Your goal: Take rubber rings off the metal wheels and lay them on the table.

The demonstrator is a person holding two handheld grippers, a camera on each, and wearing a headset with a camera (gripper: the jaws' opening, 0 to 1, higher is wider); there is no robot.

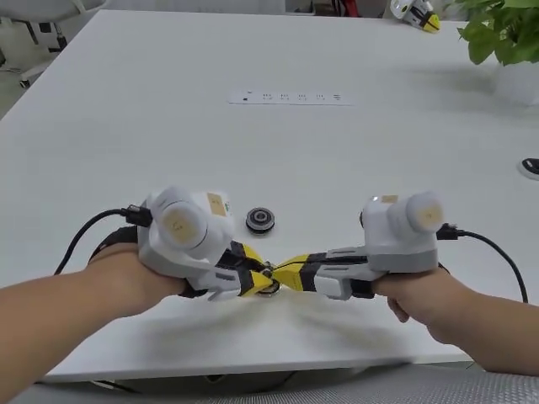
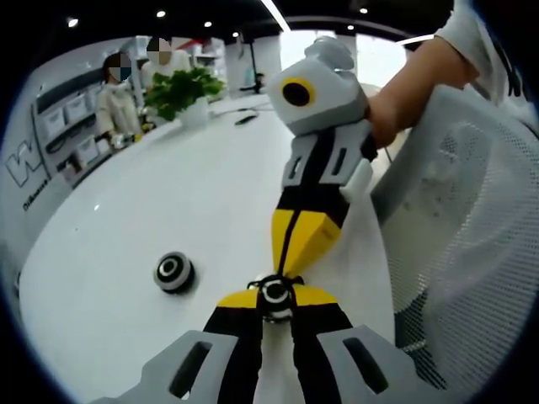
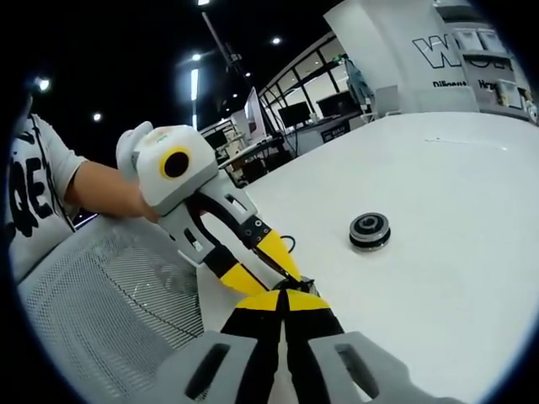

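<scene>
Of two wheels, one wheel [image 2: 274, 294] sits clamped in the left claw [image 2: 274, 307], the right claw [image 3: 290, 295] pinched together at its rim; the second wheel [image 1: 260, 220] lies mid-frame on the tabletop [image 1: 337, 168].

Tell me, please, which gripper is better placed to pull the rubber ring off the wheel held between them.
Right, probably. The left gripper has the wheel seated between its jaws, steadying it; the right gripper has its tips pinched at the wheel's rim, so it looks set to do the peeling.
</scene>
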